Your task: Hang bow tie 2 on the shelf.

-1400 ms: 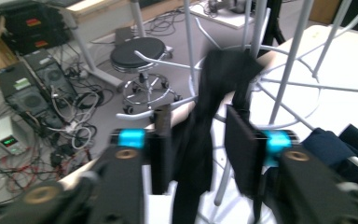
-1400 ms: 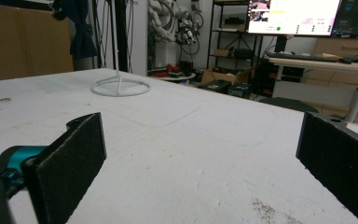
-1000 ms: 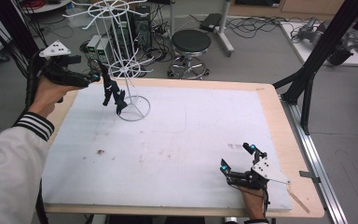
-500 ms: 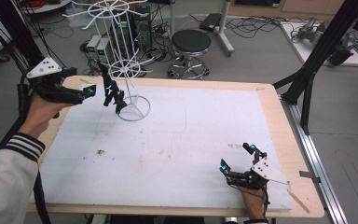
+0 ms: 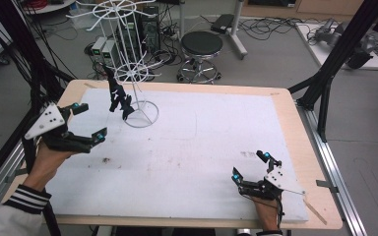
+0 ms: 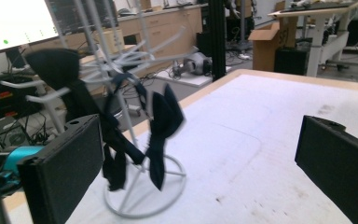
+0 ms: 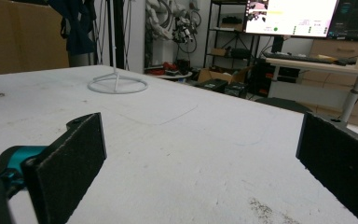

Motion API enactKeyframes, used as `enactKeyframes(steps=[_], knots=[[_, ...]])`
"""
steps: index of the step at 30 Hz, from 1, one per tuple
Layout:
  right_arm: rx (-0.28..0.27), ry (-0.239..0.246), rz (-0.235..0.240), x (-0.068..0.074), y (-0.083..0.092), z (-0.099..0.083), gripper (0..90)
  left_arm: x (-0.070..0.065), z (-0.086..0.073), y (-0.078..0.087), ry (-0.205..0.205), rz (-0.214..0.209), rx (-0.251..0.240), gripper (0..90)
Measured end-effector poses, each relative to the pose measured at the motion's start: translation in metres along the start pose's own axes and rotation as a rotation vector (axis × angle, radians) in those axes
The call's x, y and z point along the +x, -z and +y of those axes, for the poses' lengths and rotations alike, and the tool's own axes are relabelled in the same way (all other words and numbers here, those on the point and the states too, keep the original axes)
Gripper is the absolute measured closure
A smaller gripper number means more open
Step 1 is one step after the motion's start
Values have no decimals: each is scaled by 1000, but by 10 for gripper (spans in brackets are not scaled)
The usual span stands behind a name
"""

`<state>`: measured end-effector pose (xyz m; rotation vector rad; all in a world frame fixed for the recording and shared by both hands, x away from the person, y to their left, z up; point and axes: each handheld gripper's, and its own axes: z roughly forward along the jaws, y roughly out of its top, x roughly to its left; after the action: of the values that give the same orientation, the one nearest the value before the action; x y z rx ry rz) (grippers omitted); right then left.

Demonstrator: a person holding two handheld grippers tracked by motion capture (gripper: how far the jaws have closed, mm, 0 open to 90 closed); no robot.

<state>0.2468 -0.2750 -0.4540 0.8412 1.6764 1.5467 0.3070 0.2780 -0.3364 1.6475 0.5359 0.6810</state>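
A white wire stand (image 5: pixel 137 73) rises from a ring base (image 5: pixel 141 114) at the table's far left. Dark bow ties (image 5: pixel 118 100) hang from its lower arms. My left gripper (image 5: pixel 91 119) hovers open in front and to the left of the stand, apart from the ties, with nothing between its jaws. In the left gripper view the bow ties (image 6: pixel 164 122) dangle a little blurred ahead of the wide-apart pads (image 6: pixel 70 168). My right gripper (image 5: pixel 250 165) rests open near the front right edge; its view looks across the mat to the stand's base (image 7: pixel 117 85).
A white mat (image 5: pixel 202 142) covers the wooden table (image 5: pixel 300 147), with a small dark smudge (image 5: pixel 106 160) at front left. Black frame posts (image 5: pixel 334 59) stand at the right and left sides. A round stool (image 5: pixel 202 46) and cables lie on the floor beyond.
My left gripper has drawn back from the hanging bow ties, moving left and toward the front of the table. The ties stay on the stand. The right gripper has not moved.
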Motion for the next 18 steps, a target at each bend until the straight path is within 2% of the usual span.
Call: enactKeyframes(steps=[5,10,18], knots=[[0,3,-1,0,0,0,6,-14,-23,5,-3,2,-23,17],[3,0,1,1,0,0,6,-21,-50,12,29,-2,-65,17],[4,1,0,1,0,0,6,-29,-87,21,76,40,-80,17]])
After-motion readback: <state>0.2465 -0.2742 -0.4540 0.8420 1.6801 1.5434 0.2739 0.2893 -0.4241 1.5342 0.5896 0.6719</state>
